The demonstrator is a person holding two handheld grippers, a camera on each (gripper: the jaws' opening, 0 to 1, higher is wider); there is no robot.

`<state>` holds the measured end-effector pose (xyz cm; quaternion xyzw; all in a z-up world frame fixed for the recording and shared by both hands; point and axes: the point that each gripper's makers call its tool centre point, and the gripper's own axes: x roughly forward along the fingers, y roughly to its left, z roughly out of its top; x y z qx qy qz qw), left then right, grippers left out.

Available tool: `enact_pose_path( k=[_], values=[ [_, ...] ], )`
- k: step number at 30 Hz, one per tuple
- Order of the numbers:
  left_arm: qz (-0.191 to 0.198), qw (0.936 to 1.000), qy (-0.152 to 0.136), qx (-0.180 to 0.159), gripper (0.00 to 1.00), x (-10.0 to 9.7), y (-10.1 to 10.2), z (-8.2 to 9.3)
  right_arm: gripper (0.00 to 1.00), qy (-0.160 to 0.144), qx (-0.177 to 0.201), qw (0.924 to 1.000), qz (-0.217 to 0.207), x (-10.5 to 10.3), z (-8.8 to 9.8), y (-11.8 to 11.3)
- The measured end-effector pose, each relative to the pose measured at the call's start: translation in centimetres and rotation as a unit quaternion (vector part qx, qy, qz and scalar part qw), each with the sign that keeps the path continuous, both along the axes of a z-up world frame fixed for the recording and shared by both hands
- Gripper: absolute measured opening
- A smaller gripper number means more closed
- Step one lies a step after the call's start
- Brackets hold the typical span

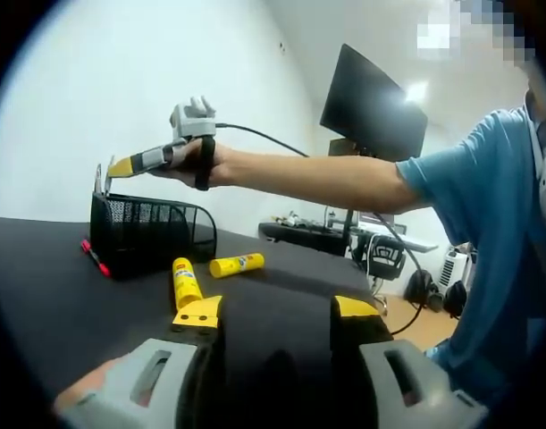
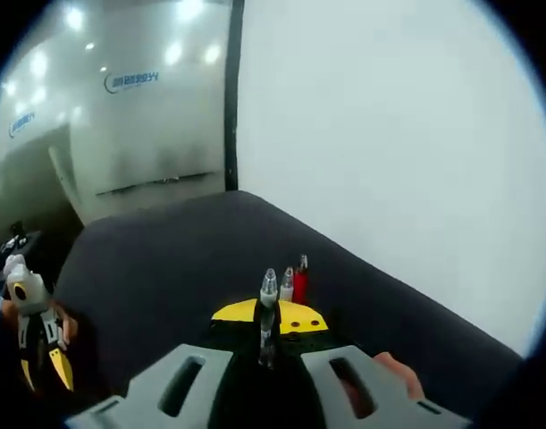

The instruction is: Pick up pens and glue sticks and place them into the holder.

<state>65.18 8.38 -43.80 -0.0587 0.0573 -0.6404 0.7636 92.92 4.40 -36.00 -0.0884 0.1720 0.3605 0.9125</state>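
The left gripper [image 1: 277,315] sits low over the dark counter [image 1: 40,286], its yellow-tipped jaws spread apart with bare counter between them. Just ahead of the left jaw lies a yellow glue stick [image 1: 185,281], its near end almost touching the jaw tip. A second glue stick [image 1: 237,264] lies a little farther off, angled across the counter, apart from the first. Beyond them stands the black mesh holder [image 1: 152,234], with a couple of pens poking up at its far corner. A red pen [image 1: 96,257] lies on the counter just beside the holder's left wall.

Above the holder a person's arm reaches in from the right, the hand [image 1: 201,161] wrapped around the right gripper [image 1: 122,166], whose yellow tips point out past the holder's far edge. A dark monitor [image 1: 373,105] stands behind, near the white wall.

In the right gripper view the right gripper [image 2: 267,323] is closed on a pen [image 2: 268,313] with a clear cap — the pen stands upright between the jaws. Just behind it, the tops of two more pens [image 2: 293,281] show, one pale, one red. The holder itself is hidden behind the jaws here. The left gripper [image 2: 42,359] appears at the lower left of this view, yellow tips pointing down — held in a hand.
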Motion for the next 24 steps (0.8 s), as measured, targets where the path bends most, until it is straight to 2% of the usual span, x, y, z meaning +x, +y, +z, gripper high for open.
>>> enact_pose_path(
  k=[6, 11, 16, 20, 24],
  values=[
    [0.0, 1.0, 0.0, 0.0, 0.44, 0.0, 0.0, 0.0, 0.1, -0.002, 0.019, 0.9998, -0.005, 0.4, 0.8, -0.1],
    [0.001, 1.0, 0.0, 0.0, 0.44, 0.0, 0.0, 0.0, 0.1, -0.011, 0.006, 0.9999, -0.008, 0.4, 1.1, -0.3],
    [0.0, 1.0, 0.0, 0.0, 0.44, 0.0, 0.0, 0.0, 0.1, -0.017, 0.028, 0.9994, -0.011, -0.1, 2.3, -0.6],
    [0.001, 1.0, -0.001, 0.0, 0.44, 0.0, 0.0, 0.0, 0.1, -0.021, 0.029, 0.9993, -0.012, -0.5, 2.8, -0.9],
    [0.001, 1.0, -0.001, 0.0, 0.44, 0.0, 0.0, 0.0, 0.1, -0.027, 0.074, 0.9968, -0.014, -0.9, 4.4, -1.0]
  ],
)
